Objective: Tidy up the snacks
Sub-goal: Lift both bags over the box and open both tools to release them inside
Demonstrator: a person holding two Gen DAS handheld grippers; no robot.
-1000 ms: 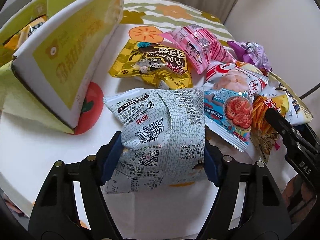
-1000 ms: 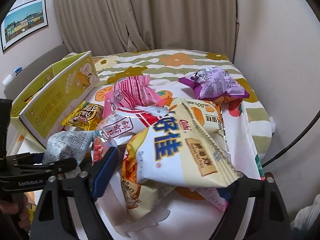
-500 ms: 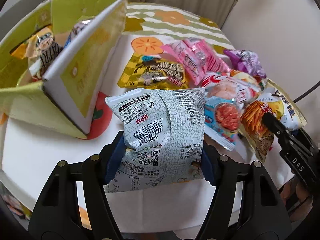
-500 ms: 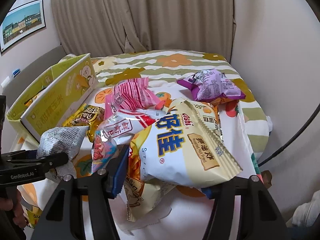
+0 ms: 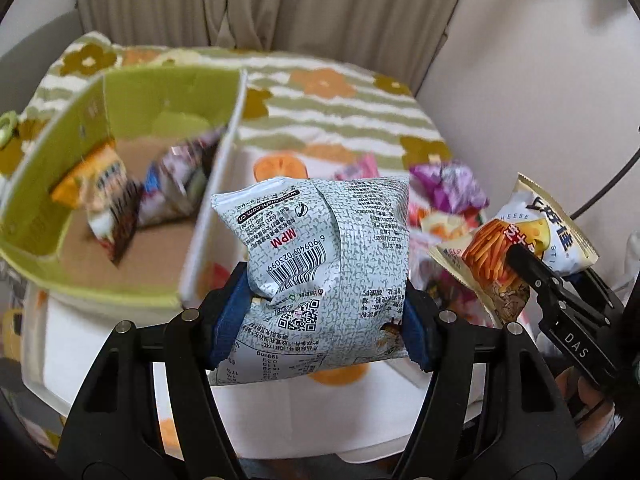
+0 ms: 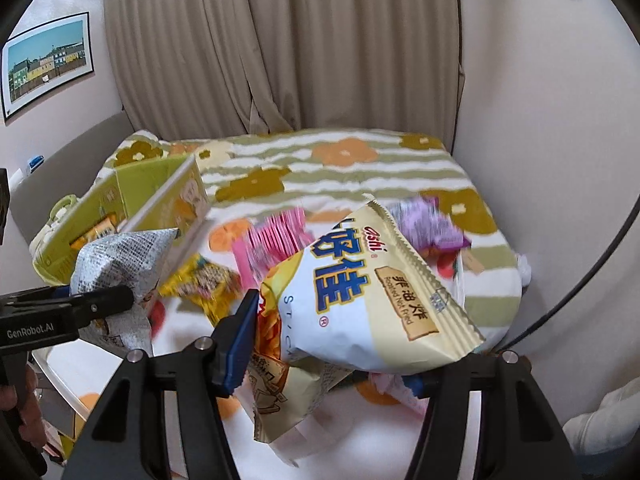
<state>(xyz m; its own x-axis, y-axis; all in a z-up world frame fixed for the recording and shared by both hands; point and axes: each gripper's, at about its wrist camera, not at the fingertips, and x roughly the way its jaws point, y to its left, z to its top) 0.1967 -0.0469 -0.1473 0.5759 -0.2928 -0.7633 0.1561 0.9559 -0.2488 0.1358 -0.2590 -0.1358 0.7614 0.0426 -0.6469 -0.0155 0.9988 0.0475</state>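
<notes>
My left gripper (image 5: 324, 320) is shut on a grey-white speckled snack bag (image 5: 324, 264), held above the table just right of the open green box (image 5: 36, 220). The box holds several snack packs (image 5: 108, 200). My right gripper (image 6: 332, 352) is shut on a white and cream Oishi stick-snack bag (image 6: 360, 296), lifted above the table. That bag also shows at the right of the left wrist view (image 5: 516, 248). The grey bag and left gripper show at the left of the right wrist view (image 6: 120, 264).
A pink bag (image 6: 276, 236), a yellow bag (image 6: 204, 284) and a purple bag (image 6: 428, 224) lie on the floral tablecloth (image 6: 320, 176). A wall stands close on the right, a curtain behind. The table's front edge is near both grippers.
Both grippers have risen with their bags. The left gripper has moved toward the green box, whose inside now shows. The right bag has lifted off the pile.
</notes>
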